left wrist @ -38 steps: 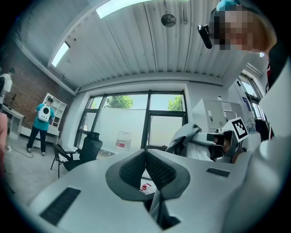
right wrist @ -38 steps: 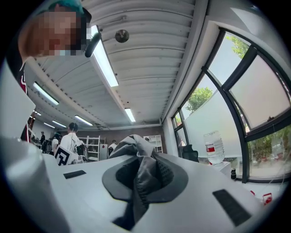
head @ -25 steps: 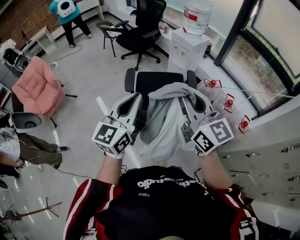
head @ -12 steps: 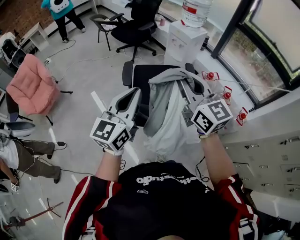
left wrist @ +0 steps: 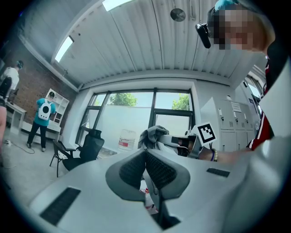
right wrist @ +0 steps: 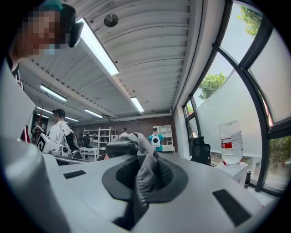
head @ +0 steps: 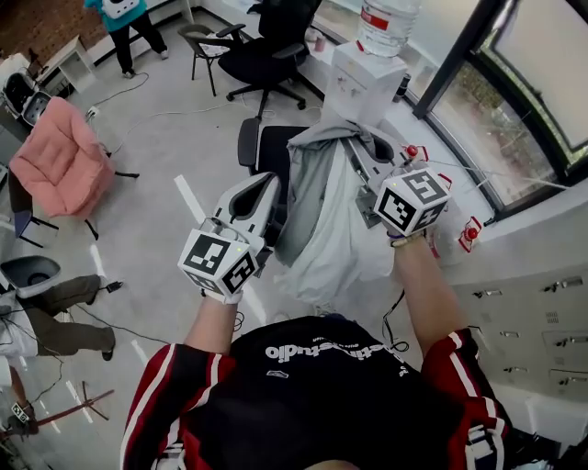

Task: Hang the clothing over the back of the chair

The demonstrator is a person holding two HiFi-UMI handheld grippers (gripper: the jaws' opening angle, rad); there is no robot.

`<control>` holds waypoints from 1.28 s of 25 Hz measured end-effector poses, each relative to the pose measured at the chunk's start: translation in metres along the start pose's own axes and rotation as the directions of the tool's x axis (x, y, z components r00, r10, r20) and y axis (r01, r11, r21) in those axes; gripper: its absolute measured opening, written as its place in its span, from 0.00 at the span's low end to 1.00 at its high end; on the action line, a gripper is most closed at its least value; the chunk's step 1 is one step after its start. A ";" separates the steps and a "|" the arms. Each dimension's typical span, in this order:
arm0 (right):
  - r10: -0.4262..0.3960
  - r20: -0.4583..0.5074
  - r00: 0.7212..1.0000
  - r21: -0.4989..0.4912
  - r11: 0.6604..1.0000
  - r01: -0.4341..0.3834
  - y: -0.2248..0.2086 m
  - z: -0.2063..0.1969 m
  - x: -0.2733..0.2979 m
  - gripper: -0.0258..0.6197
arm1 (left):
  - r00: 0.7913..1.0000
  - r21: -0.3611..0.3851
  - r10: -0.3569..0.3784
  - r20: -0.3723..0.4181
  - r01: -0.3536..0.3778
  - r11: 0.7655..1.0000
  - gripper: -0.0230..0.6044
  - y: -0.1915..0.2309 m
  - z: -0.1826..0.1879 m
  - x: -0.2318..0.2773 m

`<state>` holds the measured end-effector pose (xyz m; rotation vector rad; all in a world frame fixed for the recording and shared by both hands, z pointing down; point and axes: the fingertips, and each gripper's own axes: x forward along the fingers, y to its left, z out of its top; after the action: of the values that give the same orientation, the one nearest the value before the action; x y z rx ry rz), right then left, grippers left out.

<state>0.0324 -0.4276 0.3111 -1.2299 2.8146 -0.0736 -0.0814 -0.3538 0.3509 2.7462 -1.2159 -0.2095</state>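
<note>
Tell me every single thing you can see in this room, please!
garment: one, grey, dangling from the right gripper
near office chair: one, black, behind the garment
far office chair: one, black, by the window
pink chair: one, pink, on the floor at left
water bottle: one, clear with a red label, on the white cabinet
white cabinet: one, white, by the window
person in teal top: one, standing top left
lockers: one bank, pale grey, right
left gripper: one, grey-white, shut, empty
right gripper: one, grey-white, shut on the garment
</note>
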 end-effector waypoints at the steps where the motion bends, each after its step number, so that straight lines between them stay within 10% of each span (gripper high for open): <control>1: 0.010 -0.003 1.000 -0.002 1.000 -0.010 -0.004 -0.001 0.007 0.09 | 1.000 -0.002 0.009 -0.001 -0.009 1.000 0.07 0.002 -0.001 0.003; 22: 0.022 -0.028 0.999 0.016 1.000 -0.022 -0.134 -0.017 0.128 0.09 | 0.992 0.004 0.124 0.001 -0.124 0.992 0.07 0.046 -0.001 0.064; 32: 0.008 -0.164 0.986 0.049 0.999 0.000 -0.160 -0.094 0.133 0.09 | 0.989 0.006 0.147 -0.020 -0.147 0.989 0.07 0.049 -0.007 0.067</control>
<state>0.0517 -0.6323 0.4103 -1.2629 2.9331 -0.2540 -0.0713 -0.4362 0.3616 2.6404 -1.4078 -0.1637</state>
